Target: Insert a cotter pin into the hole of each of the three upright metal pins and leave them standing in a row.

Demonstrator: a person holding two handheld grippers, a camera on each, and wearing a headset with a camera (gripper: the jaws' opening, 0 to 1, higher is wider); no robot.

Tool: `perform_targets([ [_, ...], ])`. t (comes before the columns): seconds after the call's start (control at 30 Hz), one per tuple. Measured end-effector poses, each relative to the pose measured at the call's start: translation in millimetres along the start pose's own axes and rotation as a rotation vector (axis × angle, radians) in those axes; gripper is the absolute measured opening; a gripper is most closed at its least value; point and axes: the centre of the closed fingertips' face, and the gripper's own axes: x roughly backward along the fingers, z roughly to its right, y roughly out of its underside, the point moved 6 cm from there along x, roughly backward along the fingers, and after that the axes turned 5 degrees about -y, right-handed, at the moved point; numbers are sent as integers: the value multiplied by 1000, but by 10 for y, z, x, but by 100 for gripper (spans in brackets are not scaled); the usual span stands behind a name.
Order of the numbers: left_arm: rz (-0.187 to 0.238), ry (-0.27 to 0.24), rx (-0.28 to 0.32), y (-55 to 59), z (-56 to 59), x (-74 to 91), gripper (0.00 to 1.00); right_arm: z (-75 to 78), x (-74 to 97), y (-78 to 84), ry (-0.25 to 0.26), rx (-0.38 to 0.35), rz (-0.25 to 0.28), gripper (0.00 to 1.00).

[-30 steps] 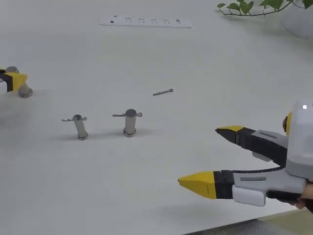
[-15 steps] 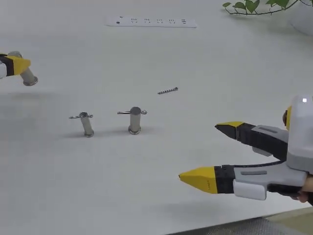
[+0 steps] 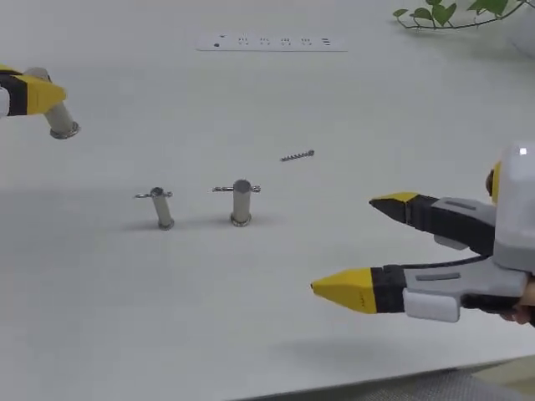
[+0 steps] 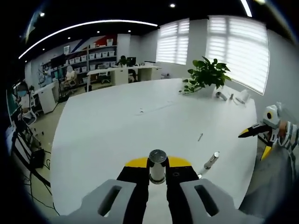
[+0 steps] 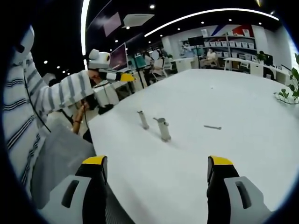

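Head view, 4 o'clock, nearest: right gripper (image 3: 343, 244), jaws spread wide with nothing between them.

9 o'clock of centre, on the white table (image 3: 251, 326): left standing pin (image 3: 161, 210) and right standing pin (image 3: 242, 205). Both are upright, side by side and apart. Each has a cotter pin (image 3: 142, 195) crosswise through its top.

Loose cotter pin (image 3: 298, 155) lies flat at 1 o'clock of the right standing pin, well apart from it.

10 o'clock, at the frame edge: left gripper (image 3: 46, 96), jaws clamped narrow on the third metal pin (image 3: 60, 121), which is tilted.

Farthest: power strip (image 3: 272, 42) at 12 o'clock, plant (image 3: 443, 12) at 1 o'clock.

Tally: grippers 2; metal pins 3 (two standing, one held); cotter pins 3 (two fitted, one loose).

Obscured: the frame edge cuts off the left gripper. In the left gripper view the jaws cover the held pin's shaft, so its hole is hidden. Whether that pin touches the table: cannot tell.
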Motion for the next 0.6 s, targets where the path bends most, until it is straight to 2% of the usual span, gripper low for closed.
perform_targets([
  [0.1,18,31,-11,-71,183,37,10,35,11,-3,-2,20,-21,90],
  [0.2,31,63,-31,-137,381,75,11,69,28,-36,2,28,-18,90],
  [0.23,33,70,-36,-145,407,79,11,72,30,-39,1,29,-18,90],
  [0.37,38,115,-27,-197,632,118,11,99,41,-49,6,37,-26,90],
  [0.53,42,147,-72,-166,838,120,11,97,46,-60,5,31,-16,90],
  [0.6,35,159,-65,-129,897,96,11,93,44,-57,3,30,-16,90],
])
